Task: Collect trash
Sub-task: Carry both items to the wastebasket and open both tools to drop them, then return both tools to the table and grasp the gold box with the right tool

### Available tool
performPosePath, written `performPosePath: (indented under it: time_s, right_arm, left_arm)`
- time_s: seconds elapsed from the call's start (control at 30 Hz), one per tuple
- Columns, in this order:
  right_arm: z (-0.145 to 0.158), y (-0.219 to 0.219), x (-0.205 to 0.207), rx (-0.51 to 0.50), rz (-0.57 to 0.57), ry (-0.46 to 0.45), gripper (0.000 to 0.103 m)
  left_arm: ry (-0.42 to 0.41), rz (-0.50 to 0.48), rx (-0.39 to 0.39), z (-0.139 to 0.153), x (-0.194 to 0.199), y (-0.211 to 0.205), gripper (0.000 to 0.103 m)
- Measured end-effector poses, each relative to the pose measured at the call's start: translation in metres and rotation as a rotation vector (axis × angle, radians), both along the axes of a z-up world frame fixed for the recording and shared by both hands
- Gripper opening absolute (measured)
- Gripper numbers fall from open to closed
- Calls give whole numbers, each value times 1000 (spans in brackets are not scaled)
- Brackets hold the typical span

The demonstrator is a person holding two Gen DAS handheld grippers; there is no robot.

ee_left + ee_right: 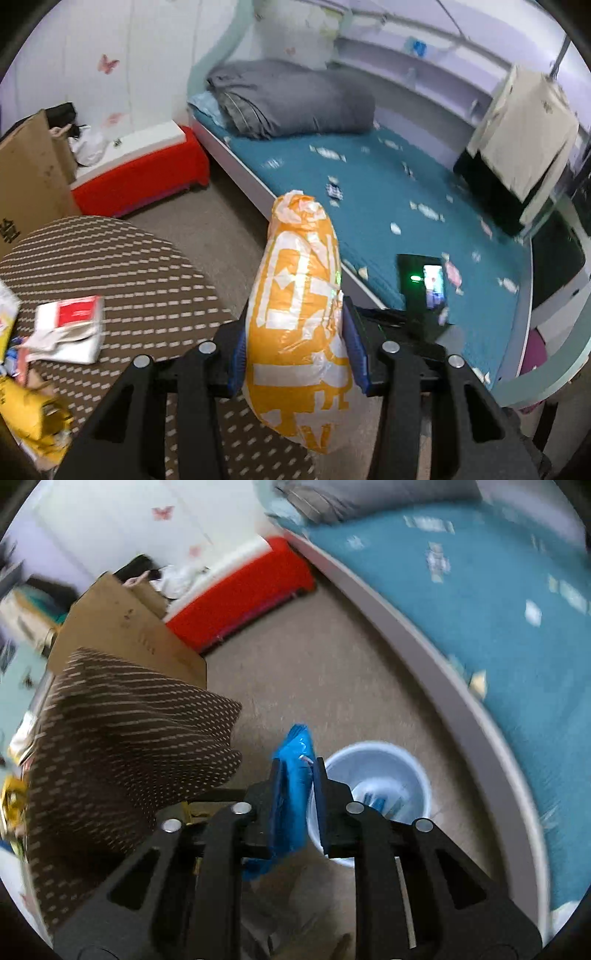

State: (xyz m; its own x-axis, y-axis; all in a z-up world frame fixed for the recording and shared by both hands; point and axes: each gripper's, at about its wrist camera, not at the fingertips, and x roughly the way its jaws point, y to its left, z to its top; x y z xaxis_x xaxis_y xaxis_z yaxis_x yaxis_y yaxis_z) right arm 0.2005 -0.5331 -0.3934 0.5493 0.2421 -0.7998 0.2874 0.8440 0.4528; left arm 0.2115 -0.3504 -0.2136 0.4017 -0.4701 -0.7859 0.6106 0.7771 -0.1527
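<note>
Orange-and-white bag (299, 325), lettering unreadable, clamped in left gripper (295, 332).

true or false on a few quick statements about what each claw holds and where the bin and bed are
1. The left claw grips an orange-and-white plastic bag. True.
2. The right claw is empty. False: it is shut on a blue plastic wrapper.
3. The round white plastic bin stands on the beige floor. True.
4. The bin is empty. False: some blue and pale items lie inside.
5. The bed has a red sheet. False: the bed sheet is teal.
</note>
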Motion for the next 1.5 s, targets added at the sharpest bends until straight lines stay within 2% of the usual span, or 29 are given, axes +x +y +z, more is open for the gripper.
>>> performPosePath:
  time_s: [0.03,0.07,0.13,0.17,0.27,0.37,0.43,0.5,0.53,0.57,0.6,0.63,0.73,0.9,1.07,1.17,1.3,1.5]
  right_arm:
    - [-11,-5,1,14,-23,19,72]
    - [-20,-10,-1,25,-49,27,78]
    - [-34,-23,-7,78,-104,39,80]
    - [-37,-28,-11,87,-135,47,86]
    - [-29,-46,-35,102,-239,18,93]
    - [-1,-61,-61,84,-312,-43,94]
    - [14,-63,-70,62,-317,-72,95]
    - [28,-66,-80,46,-318,-103,95]
    - [35,-68,-84,42,-320,-117,95]
    - [39,-70,-86,41,-323,-125,96]
    - [44,-71,-89,40,-327,-138,96]
    - [48,-71,-92,38,-329,-147,97]
    - [57,-70,-95,31,-331,-164,97]
    - [66,-56,-96,-2,-327,-160,97]
    - [87,-37,-97,-74,-314,-161,97]
    - [108,-24,-98,-105,-300,-170,97]
    - [146,-1,-103,-150,-266,-232,97]
    - [193,36,-104,-198,-194,-277,97]
  left_arm:
    - [14,-10,12,-8,3,-9,44]
    - [25,-17,24,-14,6,-16,44]
    - [49,-33,49,-28,11,-33,44]
    - [60,-39,63,-35,14,-41,44]
    - [90,-50,87,-50,21,-58,44]
    - [121,-67,114,-64,27,-72,44]
    - [152,-78,134,-74,32,-83,45]
    - [181,-95,147,-82,37,-90,50]
    - [196,-104,156,-87,39,-93,64]
    - [195,-101,161,-90,41,-95,85]
    - [184,-88,166,-91,42,-96,93]
    - [168,-69,180,-92,44,-98,95]
    - [157,-60,210,-92,46,-102,95]
    - [144,-34,139,-71,41,-92,95]
    - [63,-16,103,-41,23,-75,95]
    - [-5,3,90,-19,10,-61,95]
    - [-77,38,54,15,-9,-33,95]
    - [-155,100,3,55,-30,19,96]
